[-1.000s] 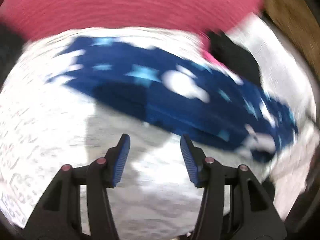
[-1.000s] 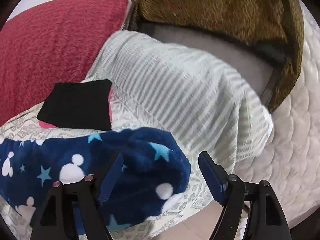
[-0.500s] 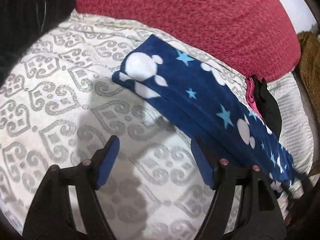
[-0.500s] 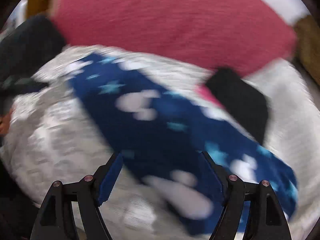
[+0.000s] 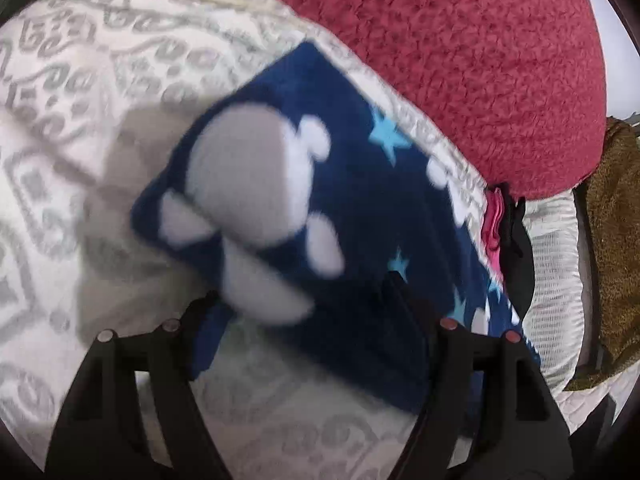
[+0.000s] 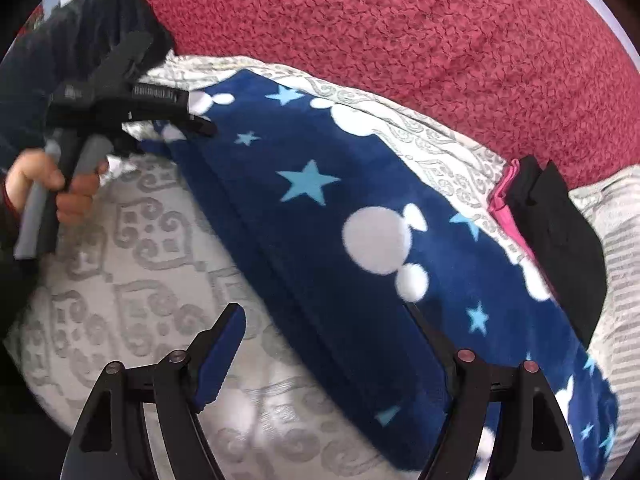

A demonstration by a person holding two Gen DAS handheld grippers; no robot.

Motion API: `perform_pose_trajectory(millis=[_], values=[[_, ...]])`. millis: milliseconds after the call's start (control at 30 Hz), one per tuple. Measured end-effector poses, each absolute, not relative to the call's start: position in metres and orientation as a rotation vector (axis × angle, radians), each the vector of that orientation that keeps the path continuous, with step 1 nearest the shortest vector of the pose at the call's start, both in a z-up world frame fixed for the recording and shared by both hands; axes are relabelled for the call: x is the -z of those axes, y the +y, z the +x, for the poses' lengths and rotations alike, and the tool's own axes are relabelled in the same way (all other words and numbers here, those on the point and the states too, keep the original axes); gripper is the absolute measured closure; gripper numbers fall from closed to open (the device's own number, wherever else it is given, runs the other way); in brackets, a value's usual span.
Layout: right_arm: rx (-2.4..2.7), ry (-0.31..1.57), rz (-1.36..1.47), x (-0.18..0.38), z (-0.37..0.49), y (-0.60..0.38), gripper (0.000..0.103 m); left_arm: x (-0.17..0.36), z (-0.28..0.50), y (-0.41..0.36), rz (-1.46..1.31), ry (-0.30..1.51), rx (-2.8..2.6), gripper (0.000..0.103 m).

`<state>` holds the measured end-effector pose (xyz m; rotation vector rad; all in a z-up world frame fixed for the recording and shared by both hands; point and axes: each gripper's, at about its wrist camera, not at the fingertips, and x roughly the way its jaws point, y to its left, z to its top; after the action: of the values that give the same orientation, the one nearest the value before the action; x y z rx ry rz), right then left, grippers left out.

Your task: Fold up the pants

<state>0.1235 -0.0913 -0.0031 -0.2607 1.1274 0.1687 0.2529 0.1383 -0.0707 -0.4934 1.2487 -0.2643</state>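
**Both grippers at the star-print pants**

The navy fleece pants [image 6: 360,248], printed with stars and white mouse heads, lay folded lengthwise in a long strip across the patterned white bedcover [image 6: 132,280]; the left gripper [image 5: 304,320] stood with its jaws spread at the strip's near end, the fabric lying between its fingers; the right gripper [image 6: 324,344] was likewise spread wide over the strip's edge, gripping nothing; a red blanket [image 6: 400,32] lay beyond; black and pink folded clothes [image 6: 556,232] sat beside the pants.
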Motion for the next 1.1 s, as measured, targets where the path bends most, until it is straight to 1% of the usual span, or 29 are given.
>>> perform_pose_trajectory(millis=[67,167,200,233,267,333,367,400,433,467,567,700,767,900,967,1033,1067,1100], values=[[-0.168,1.127,-0.321,0.013,0.127,-0.087,0.023,0.063,0.263,0.136,-0.501,1.212,0.277,0.03],[-0.178,1.131,-0.433,0.031,0.128,-0.073,0.023,0.056,0.279,0.133,-0.502,1.189,0.281,0.044],[-0.183,1.13,-0.446,0.034,0.127,-0.07,0.023,0.057,0.285,0.131,-0.497,1.197,0.275,0.058],[-0.188,1.134,-0.46,0.04,0.128,-0.066,0.023,0.058,0.291,0.13,-0.483,1.207,0.269,0.077],[-0.177,1.139,-0.465,0.044,0.13,-0.065,0.023,0.06,0.294,0.128,-0.46,1.22,0.262,0.083],[-0.132,1.13,-0.478,0.05,0.136,-0.066,0.023,0.054,0.295,0.125,-0.43,1.209,0.266,0.086],[-0.11,1.114,-0.486,0.051,0.138,-0.068,0.026,0.047,0.292,0.123,-0.411,1.187,0.276,0.086],[-0.1,1.105,-0.488,0.051,0.14,-0.07,0.042,0.039,0.289,0.123,-0.393,1.162,0.286,0.086],[-0.102,1.1,-0.473,0.051,0.143,-0.074,0.06,0.03,0.286,0.122,-0.376,1.136,0.296,0.086],[-0.113,1.113,-0.438,0.05,0.147,-0.079,0.086,0.025,0.283,0.121,-0.364,1.123,0.304,0.087],[-0.13,1.117,-0.358,0.039,0.151,-0.089,0.089,0.005,0.276,0.118,-0.303,1.091,0.308,0.087],[-0.161,1.046,-0.347,0.003,0.136,-0.089,0.089,-0.022,0.257,0.131,-0.316,1.035,0.315,0.087],[-0.223,1.018,-0.353,-0.017,0.121,-0.086,0.089,-0.039,0.237,0.146,-0.336,0.994,0.323,0.087],[-0.346,1.006,-0.391,-0.032,0.088,-0.07,0.089,-0.064,0.175,0.183,-0.365,0.928,0.318,0.087],[-0.421,1.035,-0.386,-0.029,0.069,-0.058,0.088,-0.061,0.144,0.202,-0.371,0.93,0.297,0.087],[-0.472,1.068,-0.401,-0.017,0.058,-0.049,0.087,-0.04,0.117,0.222,-0.392,0.984,0.257,0.086],[-0.486,1.098,-0.422,-0.005,0.052,-0.042,0.085,-0.026,0.11,0.227,-0.402,1.031,0.231,0.086],[-0.489,1.117,-0.433,0.001,0.049,-0.038,0.081,-0.009,0.102,0.234,-0.407,1.093,0.199,0.085]])
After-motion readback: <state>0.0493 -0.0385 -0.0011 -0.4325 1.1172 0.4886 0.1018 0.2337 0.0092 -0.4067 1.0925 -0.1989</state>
